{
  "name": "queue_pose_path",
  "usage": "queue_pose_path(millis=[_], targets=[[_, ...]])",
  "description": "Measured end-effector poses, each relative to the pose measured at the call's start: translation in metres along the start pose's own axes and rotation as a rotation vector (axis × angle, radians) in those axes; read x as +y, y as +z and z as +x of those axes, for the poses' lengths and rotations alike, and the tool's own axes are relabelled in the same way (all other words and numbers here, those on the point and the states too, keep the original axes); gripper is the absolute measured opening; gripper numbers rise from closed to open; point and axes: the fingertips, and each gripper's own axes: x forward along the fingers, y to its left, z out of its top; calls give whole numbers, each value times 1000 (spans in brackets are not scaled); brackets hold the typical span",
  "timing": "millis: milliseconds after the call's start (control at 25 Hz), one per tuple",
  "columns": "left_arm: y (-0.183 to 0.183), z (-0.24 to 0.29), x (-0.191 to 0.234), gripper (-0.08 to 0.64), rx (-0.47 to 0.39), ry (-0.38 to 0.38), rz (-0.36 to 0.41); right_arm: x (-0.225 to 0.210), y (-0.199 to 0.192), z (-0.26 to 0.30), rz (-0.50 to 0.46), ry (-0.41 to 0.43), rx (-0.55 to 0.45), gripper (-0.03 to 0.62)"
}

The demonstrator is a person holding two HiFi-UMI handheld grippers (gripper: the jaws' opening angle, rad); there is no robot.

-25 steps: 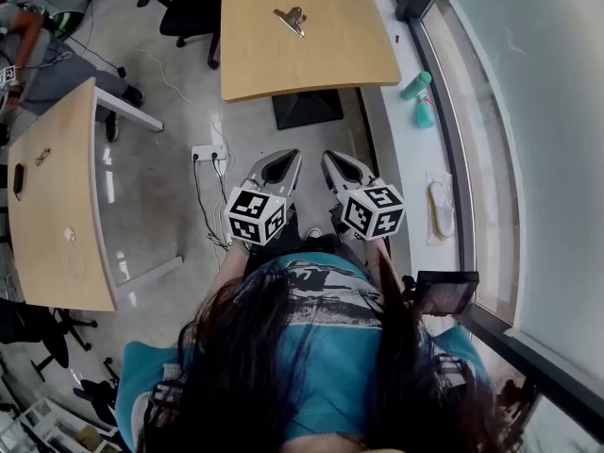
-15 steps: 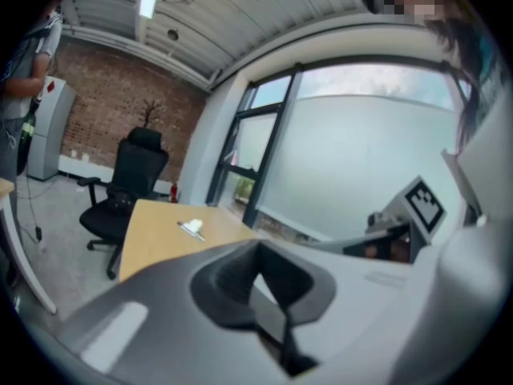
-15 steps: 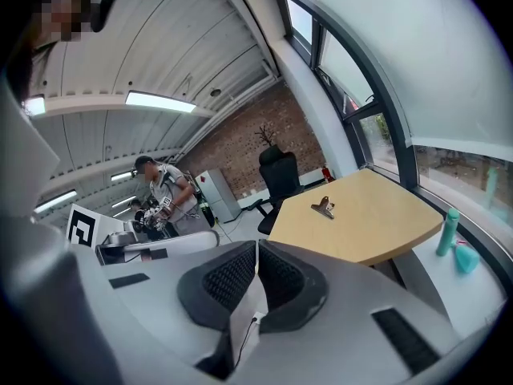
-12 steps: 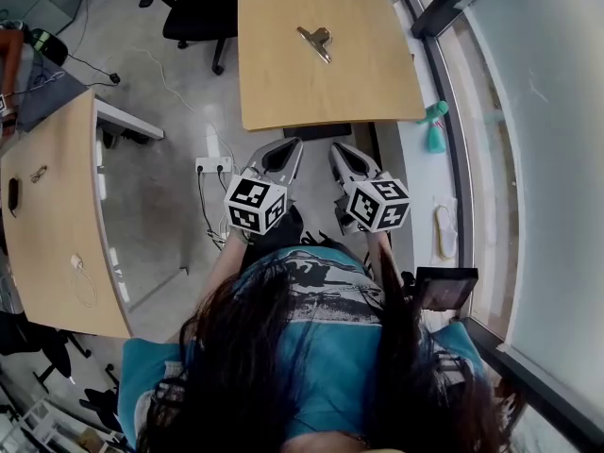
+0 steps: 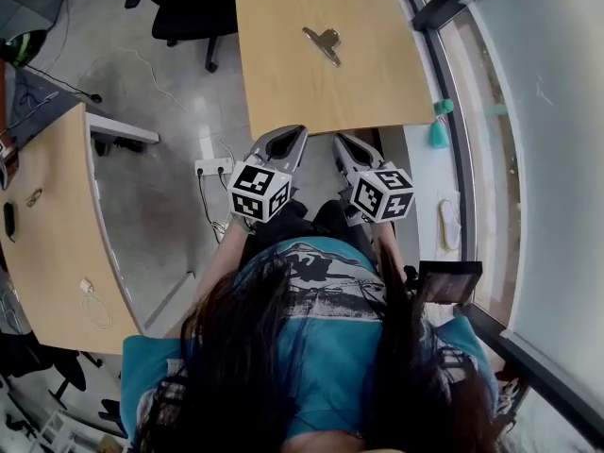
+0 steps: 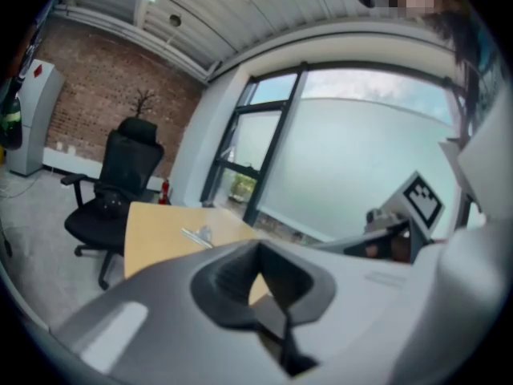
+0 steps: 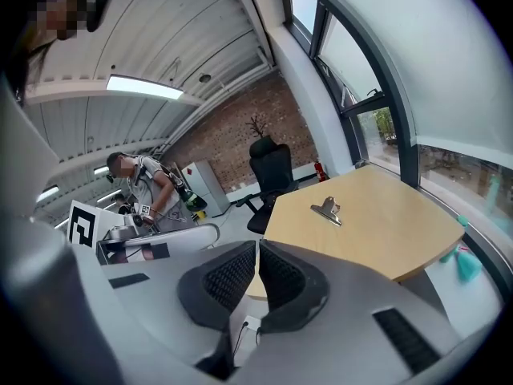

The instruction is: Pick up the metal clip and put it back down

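Head view, looking steeply down. One metal clip [image 5: 323, 43] lies on the far half of the square wooden tabletop [image 5: 283, 92], well in from all four edges, with bare wood around it. I hold two grippers short of the tabletop's near edge. The left gripper [image 5: 287, 143] has its jaws together on nothing, and the right gripper [image 5: 349, 151] likewise. Each carries one cube; the left cube [image 5: 259, 192] and the right cube [image 5: 382, 193] bear black-and-white square markers, the only print I can make out. To the right a glazed window wall [image 5: 528, 159] hems the tabletop closely, with one teal bottle [image 5: 439, 132] on the sill. To the left lies open floor [image 5: 160, 102], then a second, curved tabletop [image 5: 47, 243]. One black office chair [image 5: 193, 3] stands at the far left corner.
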Motion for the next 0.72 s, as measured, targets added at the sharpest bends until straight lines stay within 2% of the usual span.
queue_pose_path(millis=[360, 720], targets=[[-1, 29, 11, 5, 19, -29, -30, -21, 7, 22, 8, -21, 44, 18], [14, 74, 38, 5, 48, 1, -3, -70, 38, 68, 8, 3, 80, 18]])
